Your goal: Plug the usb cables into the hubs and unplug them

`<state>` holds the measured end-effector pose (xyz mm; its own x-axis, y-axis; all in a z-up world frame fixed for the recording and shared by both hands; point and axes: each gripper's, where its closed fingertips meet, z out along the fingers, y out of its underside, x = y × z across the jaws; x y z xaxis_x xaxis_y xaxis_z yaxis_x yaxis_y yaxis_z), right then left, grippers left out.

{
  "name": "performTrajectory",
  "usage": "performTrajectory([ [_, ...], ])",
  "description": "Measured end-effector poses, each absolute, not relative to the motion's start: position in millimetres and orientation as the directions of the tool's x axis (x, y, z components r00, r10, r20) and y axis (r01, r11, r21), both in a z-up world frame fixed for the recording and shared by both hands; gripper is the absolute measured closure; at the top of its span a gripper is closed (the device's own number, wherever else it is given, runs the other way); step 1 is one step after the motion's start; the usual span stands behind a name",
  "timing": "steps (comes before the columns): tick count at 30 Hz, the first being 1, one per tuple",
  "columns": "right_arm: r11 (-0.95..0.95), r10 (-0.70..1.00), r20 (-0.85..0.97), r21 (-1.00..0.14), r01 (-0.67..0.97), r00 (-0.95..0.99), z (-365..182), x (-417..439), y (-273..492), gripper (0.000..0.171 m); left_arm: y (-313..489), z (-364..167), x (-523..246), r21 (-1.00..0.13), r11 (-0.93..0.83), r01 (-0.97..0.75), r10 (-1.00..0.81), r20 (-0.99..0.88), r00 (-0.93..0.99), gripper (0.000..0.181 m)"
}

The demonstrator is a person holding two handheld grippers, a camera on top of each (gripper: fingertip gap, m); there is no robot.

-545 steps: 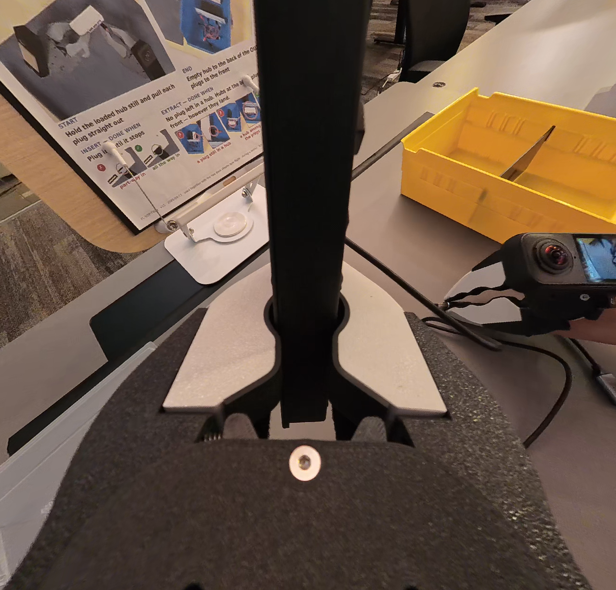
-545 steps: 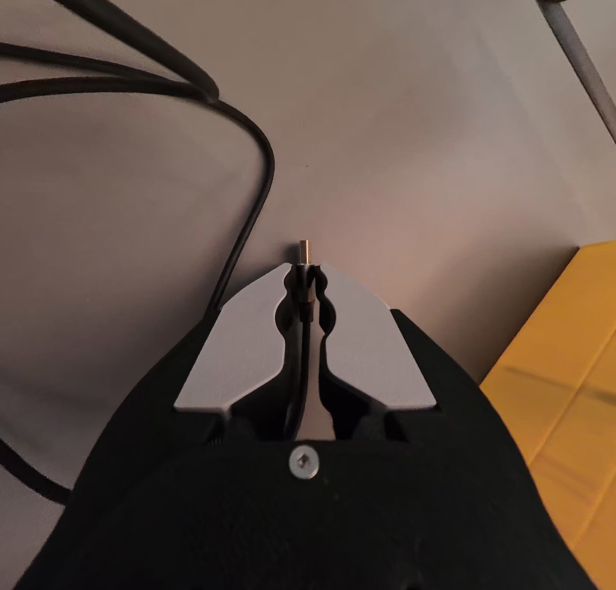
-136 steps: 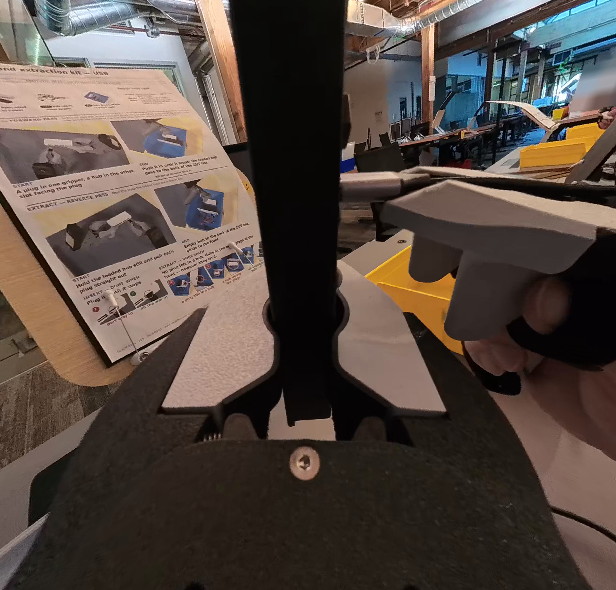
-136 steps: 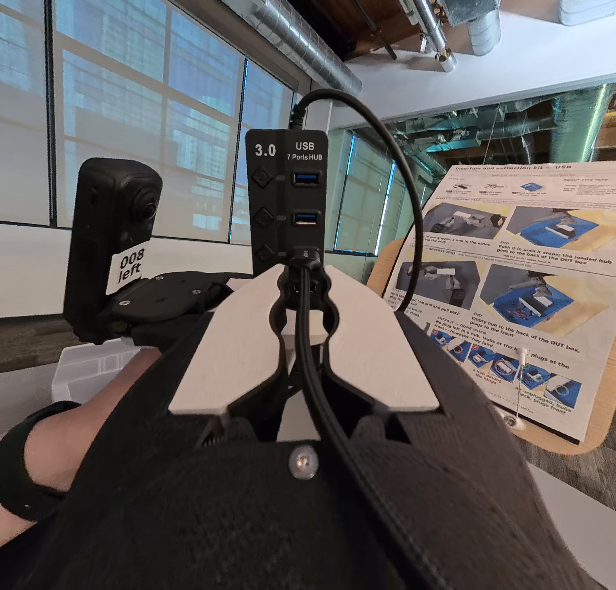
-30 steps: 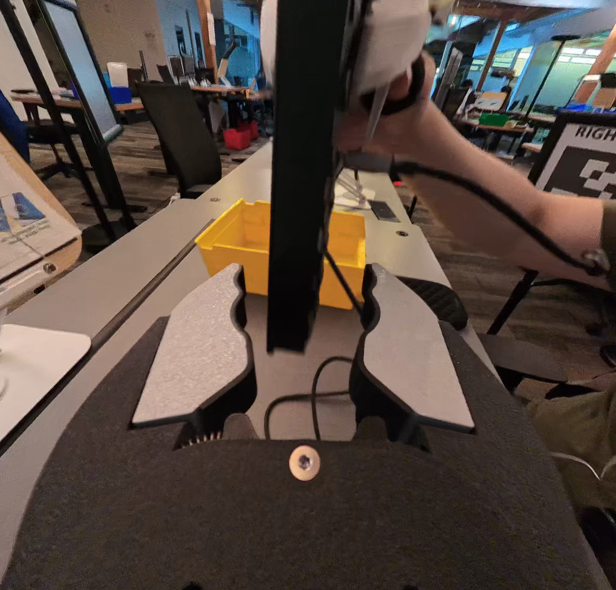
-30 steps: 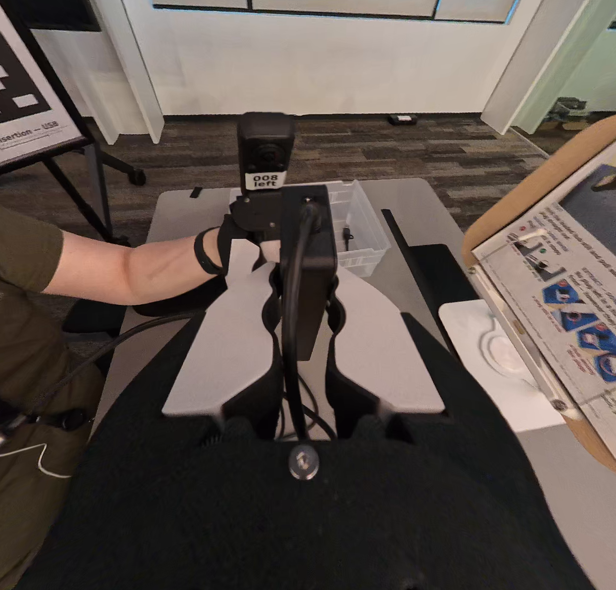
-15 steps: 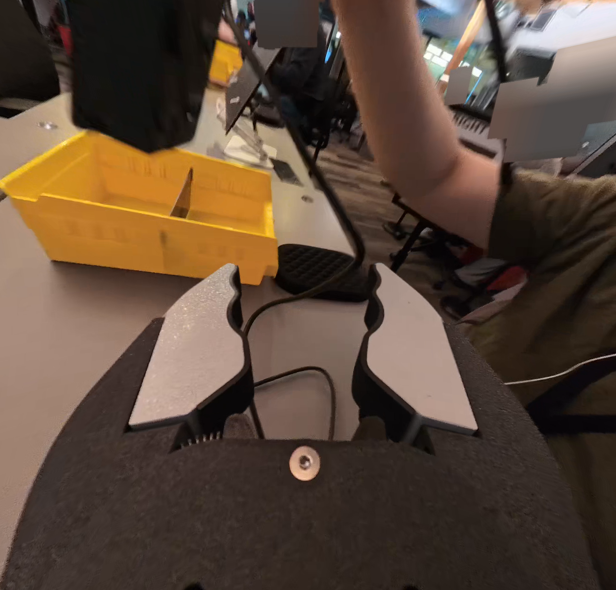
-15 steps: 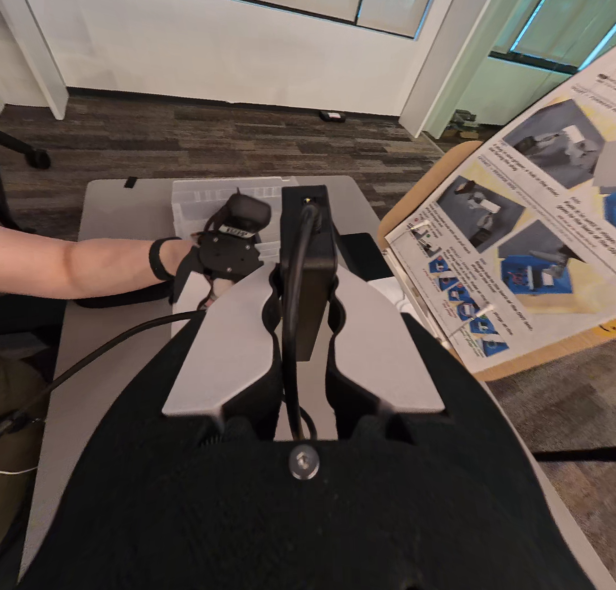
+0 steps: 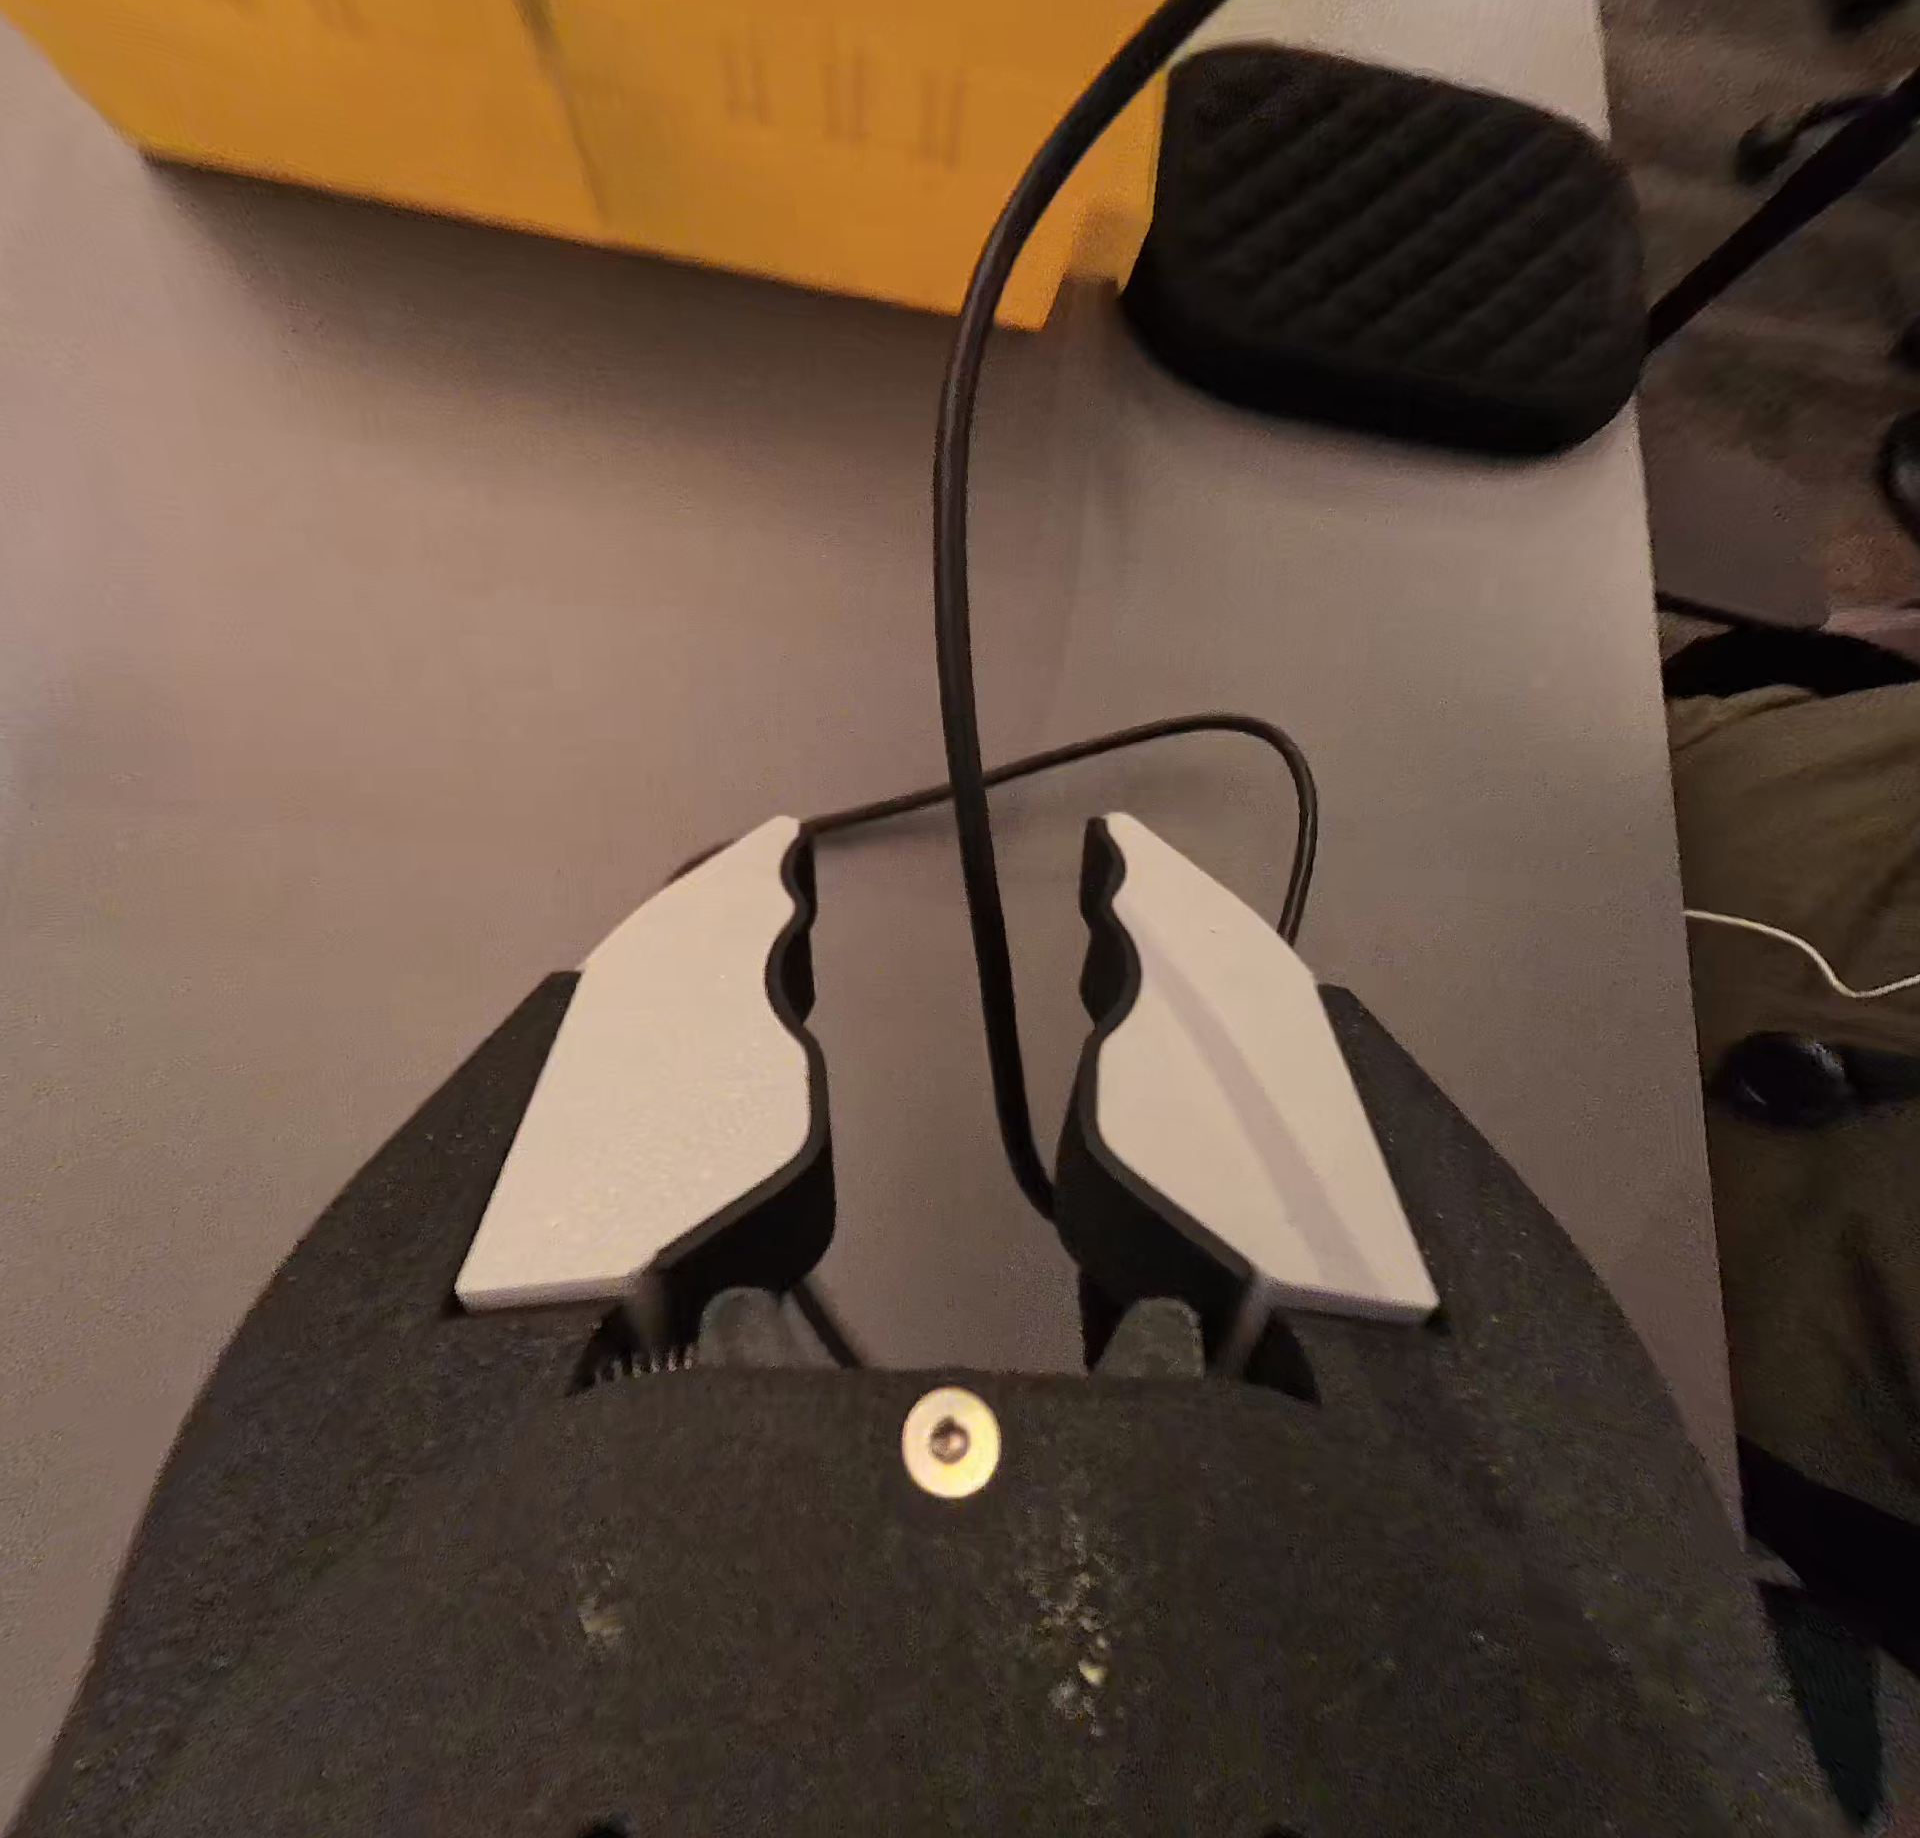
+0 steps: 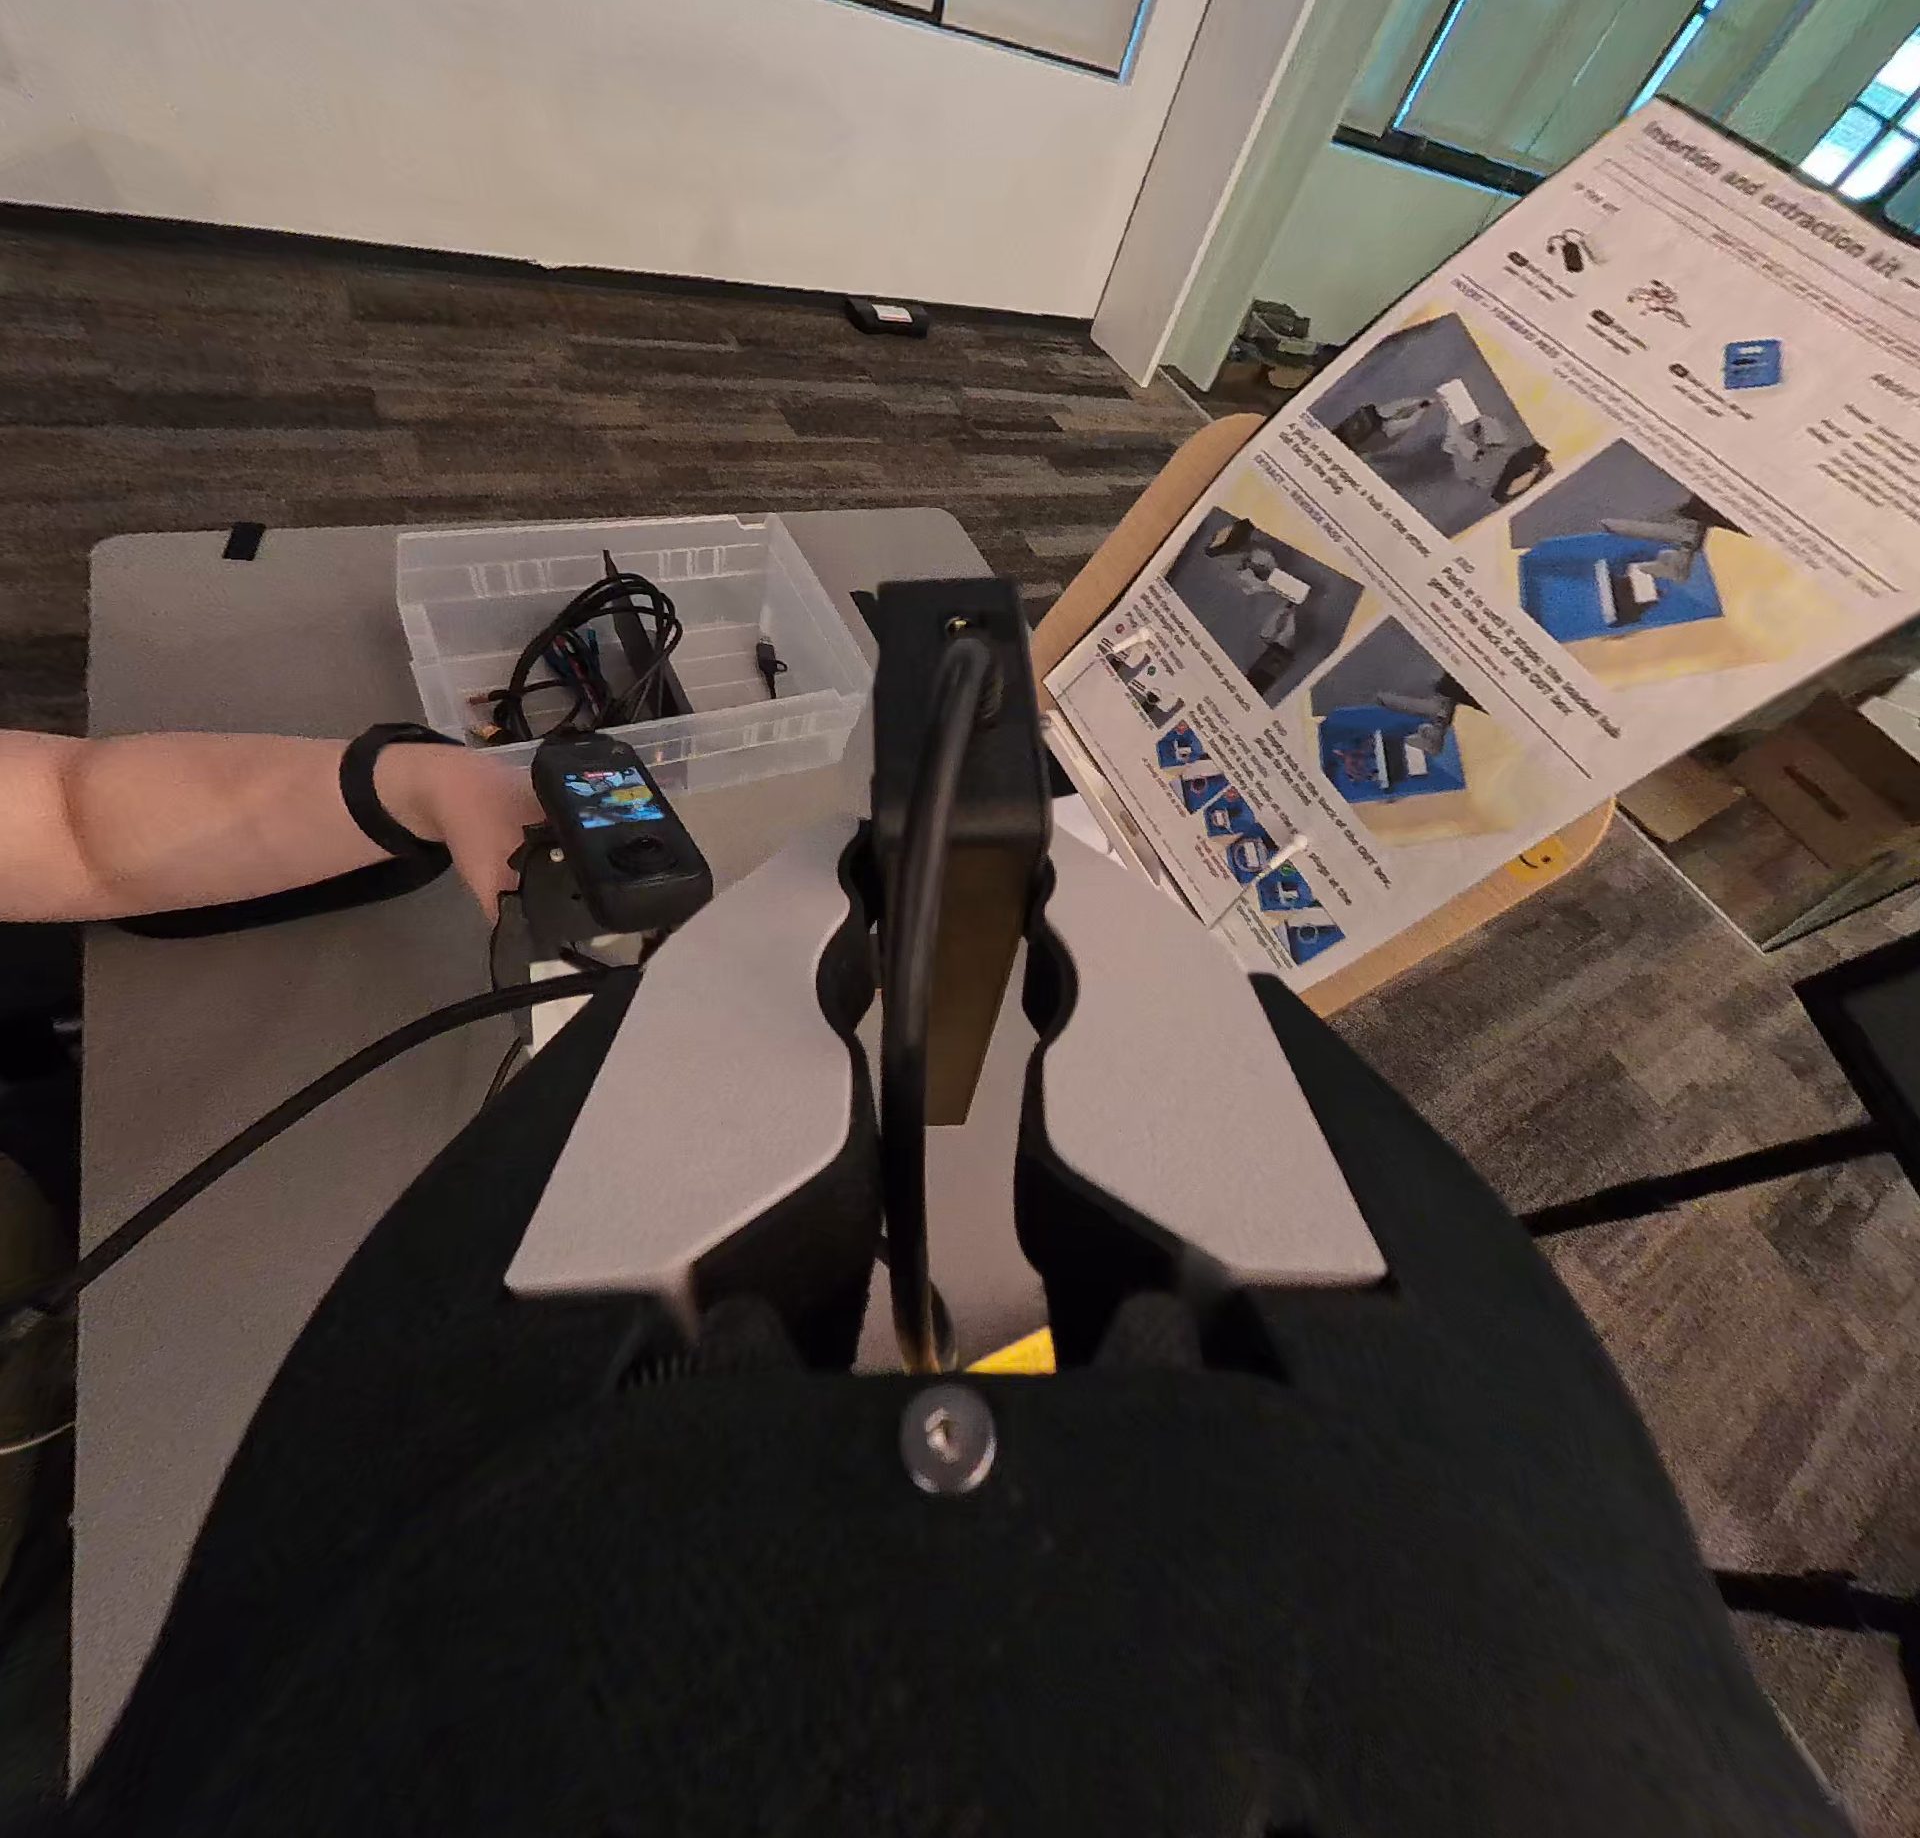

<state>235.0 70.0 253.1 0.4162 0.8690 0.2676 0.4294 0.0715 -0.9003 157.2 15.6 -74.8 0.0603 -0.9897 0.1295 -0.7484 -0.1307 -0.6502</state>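
The right gripper [image 10: 945, 884] is clamping its two grey fingers [image 10: 717, 1071] on the black USB hub [image 10: 956, 749], which is standing up between them with its own thick cable [image 10: 909, 1009] running down through the gap. The left gripper [image 9: 940, 853] is holding nothing; its jaws are standing wide apart, and that black cable [image 9: 961, 645] is passing between them without being gripped, while a thinner cable [image 9: 1174, 734] is lying in a loop on the grey table [image 9: 416, 562]. Beyond the hub, on the same table, a clear plastic bin [image 10: 623, 635] is keeping a bundle of cables. To the right of the hub an instruction sheet [image 10: 1507, 562] is leaning on a wooden board. In the left wrist view, a yellow bin [image 9: 582, 74] is sitting farther on the table, with a black ribbed pad [image 9: 1382, 261] just beside it.
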Motion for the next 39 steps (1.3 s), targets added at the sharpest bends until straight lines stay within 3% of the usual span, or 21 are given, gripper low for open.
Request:
performTrajectory([
  [5, 0.046, 0.856, 0.258, -0.900, 0.433, 0.447, 250.4, 255.9, 72.1, 0.145, 7.8, -83.4, 146.3, -0.587, -0.210, -0.782, -0.963, 0.260, 0.063, 0.165],
  [6, 0.036, 0.854, 0.255, -0.899, 0.437, 0.453, 247.7, 260.4, 73.1, 0.145, 6.8, -82.5, 144.6, -0.585, -0.218, -0.781, -0.958, 0.280, 0.057, 0.181],
  [12, -0.030, 0.841, 0.249, -0.864, 0.502, 0.479, 223.7, 292.7, 76.3, 0.145, 20.1, -50.5, 139.9, -0.657, -0.219, -0.722, -0.969, 0.235, 0.080, 0.181],
  [24, -0.109, 0.663, 0.330, -0.846, 0.522, 0.673, 315.1, 405.1, 96.0, 0.145, 110.7, 232.4, 230.4, -0.775, -0.099, -0.624, -0.985, -0.011, 0.171, 0.181],
  [30, -0.117, 0.560, 0.331, -0.876, 0.468, 0.759, 367.0, 466.3, 94.4, 0.145, 125.6, 337.1, 285.1, -0.867, -0.093, -0.489, -0.987, 0.015, 0.161, 0.181],
  [34, -0.139, 0.503, 0.295, -0.900, 0.413, 0.812, 381.9, 507.0, 94.8, 0.144, 135.5, 346.5, 325.9, -0.873, -0.048, -0.485, -0.991, -0.019, 0.133, 0.181],
  [39, -0.221, 0.435, 0.247, -0.903, 0.368, 0.866, 361.7, 555.6, 104.4, 0.144, 153.3, 303.3, 386.1, -0.866, -0.126, -0.484, -0.992, 0.097, 0.085, 0.181],
])
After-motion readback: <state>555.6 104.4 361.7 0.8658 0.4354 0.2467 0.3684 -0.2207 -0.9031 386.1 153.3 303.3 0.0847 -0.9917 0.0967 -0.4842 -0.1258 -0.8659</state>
